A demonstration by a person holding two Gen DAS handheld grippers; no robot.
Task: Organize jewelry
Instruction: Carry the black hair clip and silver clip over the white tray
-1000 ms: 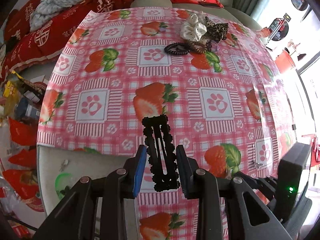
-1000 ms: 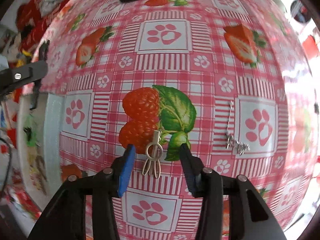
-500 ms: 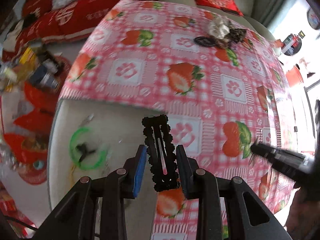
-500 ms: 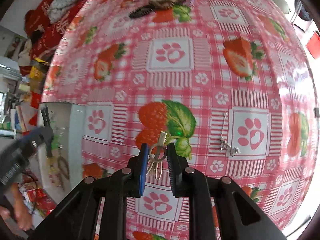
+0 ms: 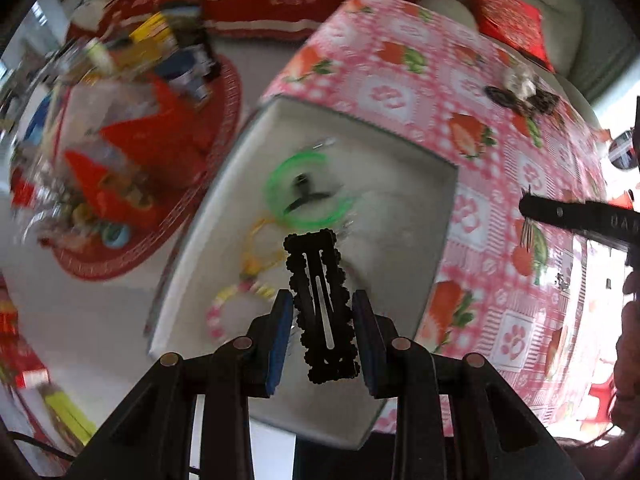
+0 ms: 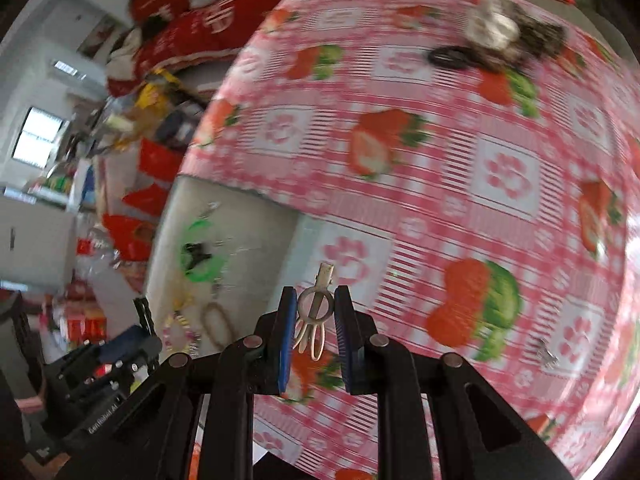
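So we've got the flat black scalloped snap hair clip (image 5: 320, 304) pinched across its width in the left tool (image 5: 320, 334), above the white tray (image 5: 400, 208). The right tool (image 6: 315, 334) grips the small silver ring-topped metal clip (image 6: 316, 306) above the desk (image 6: 440, 160). Both clips look light, stiff and slick, so we'd grab mid-body on the flat sides.

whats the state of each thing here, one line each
left tongs: shut on the black hair clip
black hair clip: held over the white tray
right tongs: shut on the silver clip
silver clip: held above the tablecloth
white tray: open, holding the green bangle
scrunchies: piled on the tablecloth
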